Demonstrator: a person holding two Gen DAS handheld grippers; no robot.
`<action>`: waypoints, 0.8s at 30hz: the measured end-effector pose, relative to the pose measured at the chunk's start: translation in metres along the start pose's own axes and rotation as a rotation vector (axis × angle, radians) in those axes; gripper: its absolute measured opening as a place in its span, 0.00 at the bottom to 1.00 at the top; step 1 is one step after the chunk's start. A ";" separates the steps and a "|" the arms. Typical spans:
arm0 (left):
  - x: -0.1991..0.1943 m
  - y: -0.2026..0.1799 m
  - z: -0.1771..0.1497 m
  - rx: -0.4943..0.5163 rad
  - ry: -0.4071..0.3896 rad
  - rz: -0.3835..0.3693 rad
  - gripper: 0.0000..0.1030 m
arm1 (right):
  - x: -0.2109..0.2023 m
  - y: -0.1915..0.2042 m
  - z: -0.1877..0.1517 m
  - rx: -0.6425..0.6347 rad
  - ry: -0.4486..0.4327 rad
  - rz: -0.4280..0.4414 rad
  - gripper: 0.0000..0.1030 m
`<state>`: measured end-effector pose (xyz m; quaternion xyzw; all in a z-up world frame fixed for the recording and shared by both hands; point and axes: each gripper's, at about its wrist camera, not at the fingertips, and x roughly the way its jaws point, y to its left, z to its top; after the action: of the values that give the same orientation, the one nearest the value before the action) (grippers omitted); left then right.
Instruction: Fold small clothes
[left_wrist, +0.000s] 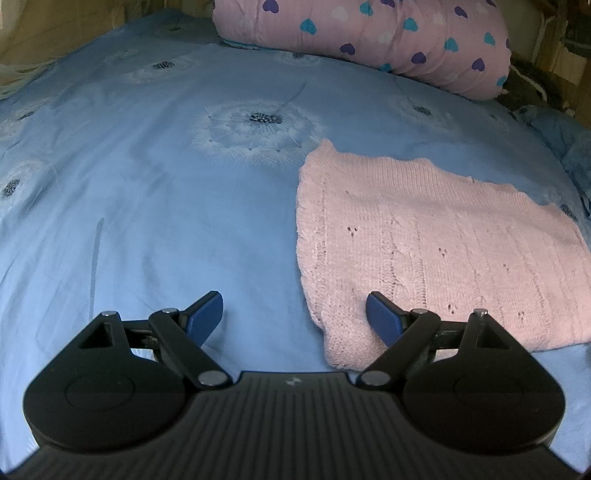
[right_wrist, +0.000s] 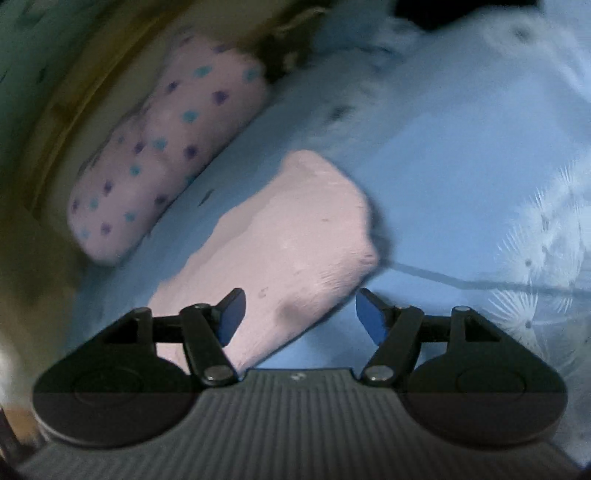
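Observation:
A folded pink knitted garment (left_wrist: 436, 240) lies flat on the blue bed sheet (left_wrist: 147, 203), right of centre in the left wrist view. My left gripper (left_wrist: 295, 317) hovers open over its near left corner; its right finger sits above the knit, its left finger above bare sheet. In the blurred right wrist view the same pink garment (right_wrist: 295, 236) lies ahead. My right gripper (right_wrist: 299, 314) is open just above the garment's near edge, and nothing is pinched between its blue pads.
A pink pillow with blue and purple hearts (left_wrist: 369, 40) lies along the far side of the bed, also seen as the pillow (right_wrist: 159, 147) at the left. The sheet carries white dandelion prints (left_wrist: 258, 129). Dark clutter sits past the bed's far right corner.

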<state>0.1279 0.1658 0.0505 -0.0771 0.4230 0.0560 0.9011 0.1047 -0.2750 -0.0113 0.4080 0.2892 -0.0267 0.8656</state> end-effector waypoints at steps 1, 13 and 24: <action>0.000 0.000 0.000 -0.001 0.002 0.000 0.85 | 0.003 -0.004 0.001 0.035 -0.003 0.014 0.67; 0.007 -0.003 0.002 0.002 0.020 0.003 0.85 | 0.038 0.009 0.006 0.012 -0.097 0.035 0.70; 0.009 -0.005 0.003 -0.007 0.027 0.000 0.86 | 0.057 0.009 0.014 0.062 -0.159 0.054 0.70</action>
<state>0.1366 0.1617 0.0461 -0.0809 0.4348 0.0566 0.8951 0.1614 -0.2685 -0.0273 0.4389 0.2076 -0.0447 0.8731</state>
